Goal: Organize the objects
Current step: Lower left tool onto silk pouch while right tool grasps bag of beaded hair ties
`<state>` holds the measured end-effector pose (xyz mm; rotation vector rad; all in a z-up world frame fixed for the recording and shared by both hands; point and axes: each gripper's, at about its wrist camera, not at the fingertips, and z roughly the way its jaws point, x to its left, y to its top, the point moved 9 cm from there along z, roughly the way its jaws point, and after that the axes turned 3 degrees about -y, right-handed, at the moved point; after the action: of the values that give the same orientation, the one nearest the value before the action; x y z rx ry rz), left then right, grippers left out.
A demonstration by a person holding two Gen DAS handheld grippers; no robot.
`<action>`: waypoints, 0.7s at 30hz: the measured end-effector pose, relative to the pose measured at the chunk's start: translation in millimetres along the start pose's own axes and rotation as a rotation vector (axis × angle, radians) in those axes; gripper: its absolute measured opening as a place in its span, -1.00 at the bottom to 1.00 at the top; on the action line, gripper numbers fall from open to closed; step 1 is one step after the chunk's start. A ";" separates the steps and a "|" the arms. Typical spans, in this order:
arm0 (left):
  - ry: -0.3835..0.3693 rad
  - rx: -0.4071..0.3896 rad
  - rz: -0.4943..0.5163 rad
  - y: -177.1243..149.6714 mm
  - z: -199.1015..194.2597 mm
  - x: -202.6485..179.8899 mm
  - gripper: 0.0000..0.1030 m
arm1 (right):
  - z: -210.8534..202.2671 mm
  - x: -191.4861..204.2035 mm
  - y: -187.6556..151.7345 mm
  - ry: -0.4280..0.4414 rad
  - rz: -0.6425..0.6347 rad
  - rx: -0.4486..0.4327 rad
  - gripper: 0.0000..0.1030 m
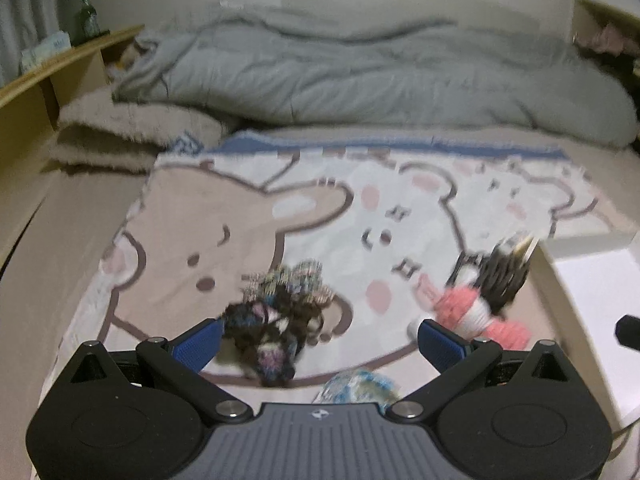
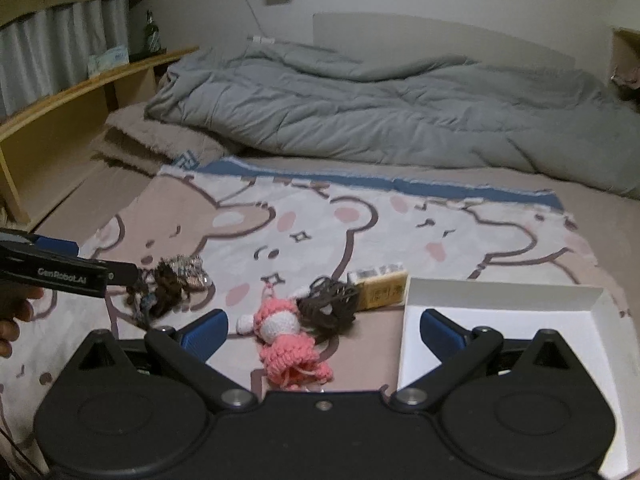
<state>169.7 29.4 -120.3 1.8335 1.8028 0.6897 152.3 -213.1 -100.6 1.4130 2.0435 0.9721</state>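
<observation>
My left gripper [image 1: 320,340] is open, its blue pads either side of a tangled dark bundle of hair ties and scrunchies [image 1: 276,320] lying on the bear-print blanket [image 1: 224,216]. A pale blue scrunchie [image 1: 356,386] lies just below it. A pink and white crochet doll [image 1: 476,312] with a dark cord bundle [image 1: 500,276] lies to the right. In the right wrist view my right gripper [image 2: 322,330] is open above the pink doll [image 2: 288,340], beside the dark cord [image 2: 332,300], a yellow box [image 2: 380,284] and a white tray [image 2: 520,320]. The left gripper [image 2: 80,272] shows at the left by the hair-tie bundle [image 2: 172,284].
A grey duvet [image 2: 380,112] is heaped across the back of the bed, with a beige fuzzy blanket [image 2: 132,136] at its left. A wooden headboard shelf [image 2: 60,96] with a green bottle [image 2: 151,36] runs along the left. The white tray sits at the bed's right edge.
</observation>
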 end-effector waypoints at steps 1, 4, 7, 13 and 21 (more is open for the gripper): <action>-0.003 0.017 0.008 -5.7 5.3 0.8 1.00 | 5.3 -0.4 -3.5 0.000 -0.010 0.012 1.00; -0.003 0.068 0.015 -22.0 17.8 2.7 1.00 | 16.0 3.3 -15.8 0.007 -0.062 0.041 1.00; -0.072 0.103 0.119 -37.7 22.6 -6.4 1.00 | 23.6 8.1 -27.3 0.039 -0.104 0.075 1.00; -0.130 0.164 0.281 -64.1 30.8 -19.4 1.00 | 36.5 12.9 -48.7 0.055 -0.167 0.153 1.00; -0.177 0.219 0.392 -87.2 48.2 -27.0 1.00 | 50.6 22.8 -78.7 0.113 -0.266 0.241 1.00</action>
<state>134.4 5.0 -214.2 2.3487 1.4666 0.4571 133.0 -194.6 -193.1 1.1779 2.4245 0.7274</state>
